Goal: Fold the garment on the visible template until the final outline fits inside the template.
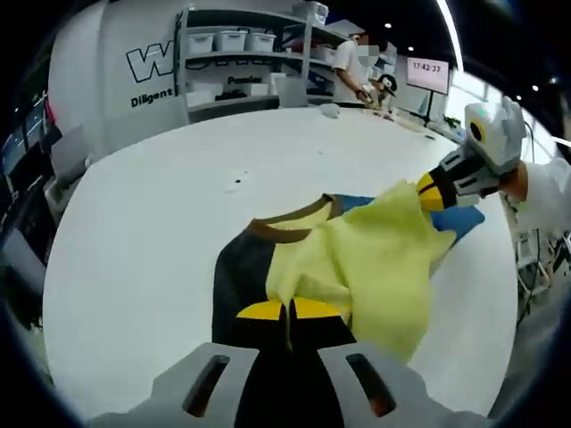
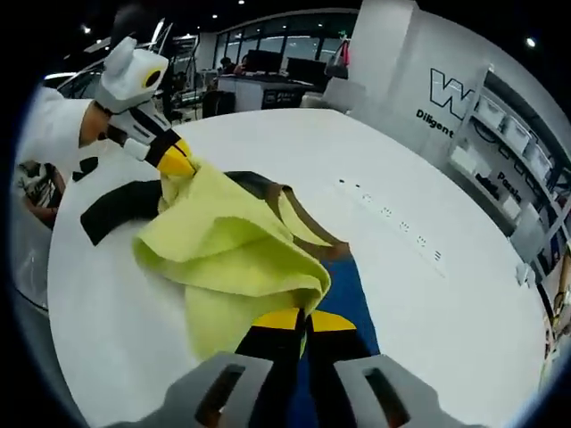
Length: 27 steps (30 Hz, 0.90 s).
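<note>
bare white table [image 1: 152, 259] open from 9 to 12 o'clock in the left gripper view, bunched yellow garment [image 1: 375, 259] blocking at 2 o'clock, shelving [image 1: 241, 62] beyond far edge

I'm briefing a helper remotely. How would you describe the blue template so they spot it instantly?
On the big white table, find the yellow garment that both claws pinch. The blue template is the flat sheet lying under it, poking out beside the brown collar; it is the one blue surface on the table.
</note>
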Motion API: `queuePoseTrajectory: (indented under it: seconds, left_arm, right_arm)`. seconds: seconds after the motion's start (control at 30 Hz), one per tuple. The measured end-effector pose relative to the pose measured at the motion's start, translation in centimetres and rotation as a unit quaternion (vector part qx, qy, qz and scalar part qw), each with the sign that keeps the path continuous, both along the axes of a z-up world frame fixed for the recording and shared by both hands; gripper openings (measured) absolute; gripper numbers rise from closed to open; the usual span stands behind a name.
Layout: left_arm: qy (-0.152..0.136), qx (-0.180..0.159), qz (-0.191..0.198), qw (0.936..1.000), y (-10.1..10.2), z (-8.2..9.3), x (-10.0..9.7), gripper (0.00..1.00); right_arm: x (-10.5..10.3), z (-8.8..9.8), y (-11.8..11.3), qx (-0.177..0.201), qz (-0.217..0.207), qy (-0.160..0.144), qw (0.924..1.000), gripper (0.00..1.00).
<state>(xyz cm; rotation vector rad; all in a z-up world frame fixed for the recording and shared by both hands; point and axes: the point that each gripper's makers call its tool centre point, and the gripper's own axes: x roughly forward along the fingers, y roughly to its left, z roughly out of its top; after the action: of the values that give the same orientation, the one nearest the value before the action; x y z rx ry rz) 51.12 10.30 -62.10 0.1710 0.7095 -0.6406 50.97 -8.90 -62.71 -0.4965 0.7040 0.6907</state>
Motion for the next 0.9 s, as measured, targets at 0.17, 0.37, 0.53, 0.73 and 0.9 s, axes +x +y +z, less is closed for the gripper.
queuePoseTrajectory:
  seconds: [0.17,0.37,0.53,0.73,0.9]
  left_arm:
    - [0.004,0.005,-0.006,1.0000,0.1,-0.4,-0.2,0.00]
    - [-0.010,-0.017,0.006,0.9998,0.9,0.9,-0.5,0.08]
    - [-0.031,-0.030,0.016,0.9990,1.8,2.3,-1.2,0.13]
    - [-0.041,-0.040,-0.002,0.9983,1.0,3.6,-3.8,0.14]
    - [-0.029,-0.047,-0.031,0.9980,-1.0,3.3,-6.5,0.16]
  right_arm:
    - [-0.5,-1.0,0.1,-0.003,0.005,0.010,0.9999,0.00]
    - [-0.9,-0.1,-0.4,0.030,-0.009,0.011,0.9995,0.11]
    - [-1.6,1.5,-1.6,0.064,-0.032,0.006,0.9974,0.14]
    - [-3.8,2.2,-2.4,0.100,-0.044,0.021,0.9937,0.15]
    - [-5.5,1.7,-2.8,0.107,-0.050,0.034,0.9924,0.14]
